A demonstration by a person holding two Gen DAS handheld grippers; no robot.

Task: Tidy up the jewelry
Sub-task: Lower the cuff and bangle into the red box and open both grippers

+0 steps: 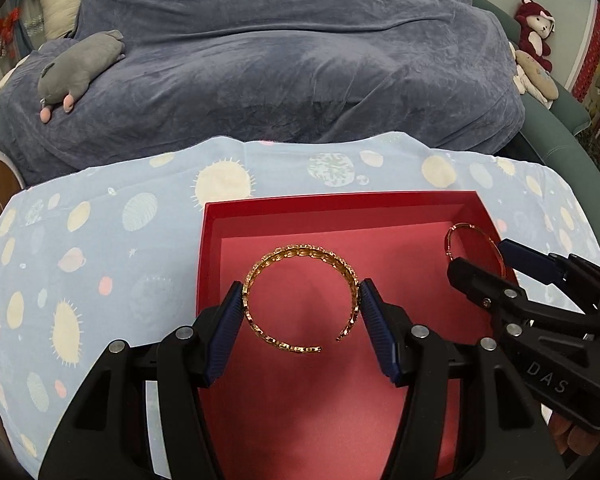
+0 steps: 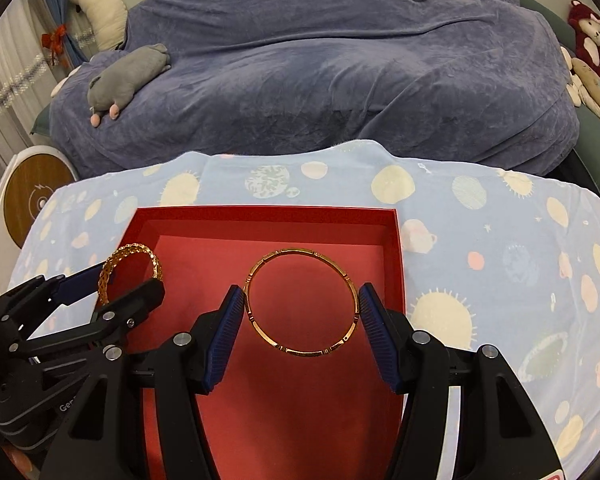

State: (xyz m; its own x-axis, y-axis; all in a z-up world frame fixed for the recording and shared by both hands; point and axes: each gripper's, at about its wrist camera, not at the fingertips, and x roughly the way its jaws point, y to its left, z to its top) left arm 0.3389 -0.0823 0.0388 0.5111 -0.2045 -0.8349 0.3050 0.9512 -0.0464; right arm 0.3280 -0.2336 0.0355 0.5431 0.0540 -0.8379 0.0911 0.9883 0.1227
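One red box (image 1: 464,208) on the desk, open top. Two bracelets, both over its floor. Left gripper (image 1: 302,312): jaws spread wide, pads pressing the open cuff (image 1: 260,272), gap facing the camera. Right gripper (image 2: 301,312): same grip on the closed bangle (image 2: 300,255). Each ring lies flat between its jaws.
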